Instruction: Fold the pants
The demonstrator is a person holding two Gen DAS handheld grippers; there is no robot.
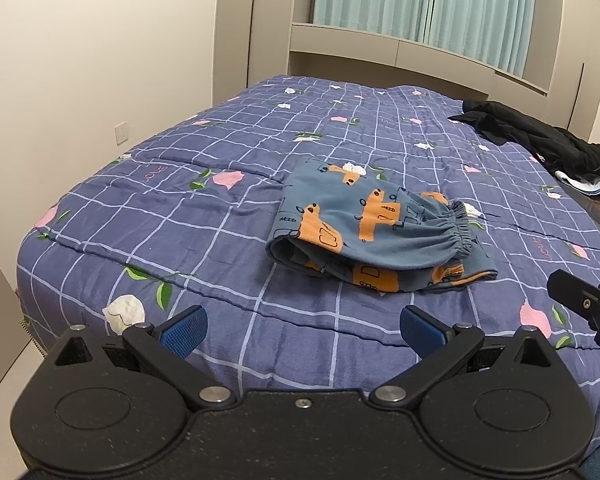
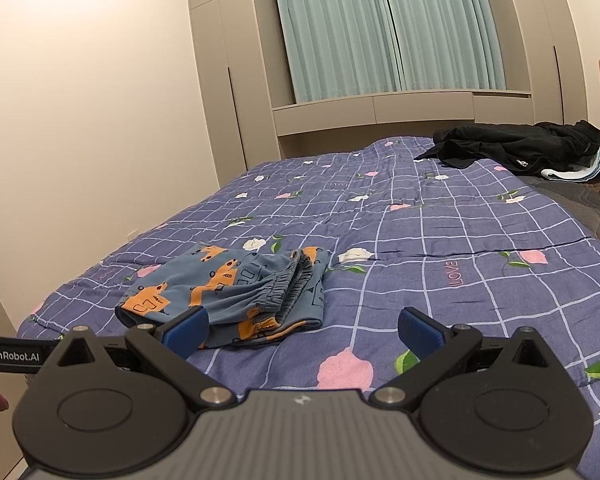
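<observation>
Small blue pants (image 1: 364,224) with orange animal prints lie folded in a compact bundle on the bed, elastic waistband to the right. In the right wrist view the pants (image 2: 228,296) lie left of centre, just beyond the left fingertip. My left gripper (image 1: 302,330) is open and empty, held above the bed's near edge, short of the pants. My right gripper (image 2: 302,330) is open and empty, also short of the pants. The right gripper's tip shows in the left wrist view (image 1: 584,304) at the right edge.
The bed has a blue checked quilt (image 1: 180,216) with flower prints. A pile of black clothing (image 1: 540,136) lies at the far right corner, also in the right wrist view (image 2: 516,148). Wardrobes and green curtains (image 2: 380,28) stand behind the bed. A wall is on the left.
</observation>
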